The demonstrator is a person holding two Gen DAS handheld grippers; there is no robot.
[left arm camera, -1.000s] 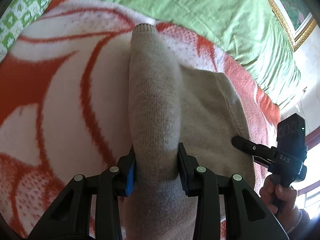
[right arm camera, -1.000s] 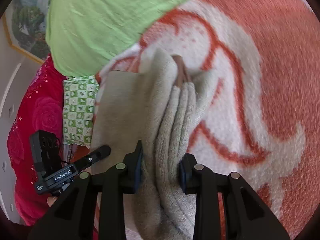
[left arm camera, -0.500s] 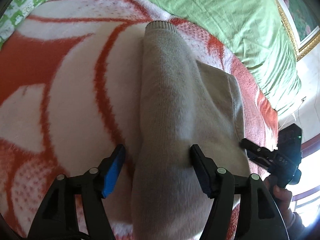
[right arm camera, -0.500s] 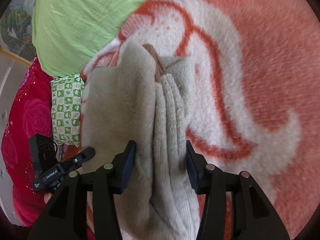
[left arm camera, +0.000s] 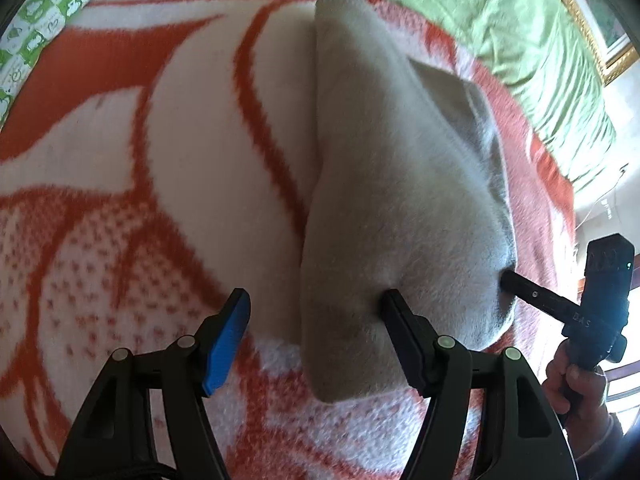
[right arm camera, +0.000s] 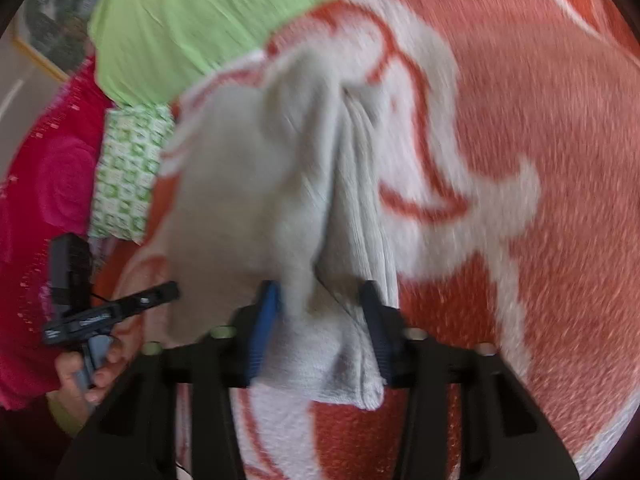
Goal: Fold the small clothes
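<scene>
Change since a second ago: left gripper (left arm camera: 316, 334) has let go; its jaws, then pinching the grey knit garment (left arm camera: 392, 200), now stand spread.
Left gripper: open, one finger (left arm camera: 404, 332) touching the cloth, the blue-padded one beside its edge.
Right gripper (right arm camera: 320, 320): jaws parted (view blurred), bunched cloth lying loose between them; whether any grip remains I cannot tell.
Garment: folded lengthwise, resting on the orange-and-white blanket (left arm camera: 180, 168), near the green sheet (left arm camera: 500, 20).
Step in hand: release; judged best done by withdrawing both grippers straight back, so the fold is not dragged open.
</scene>
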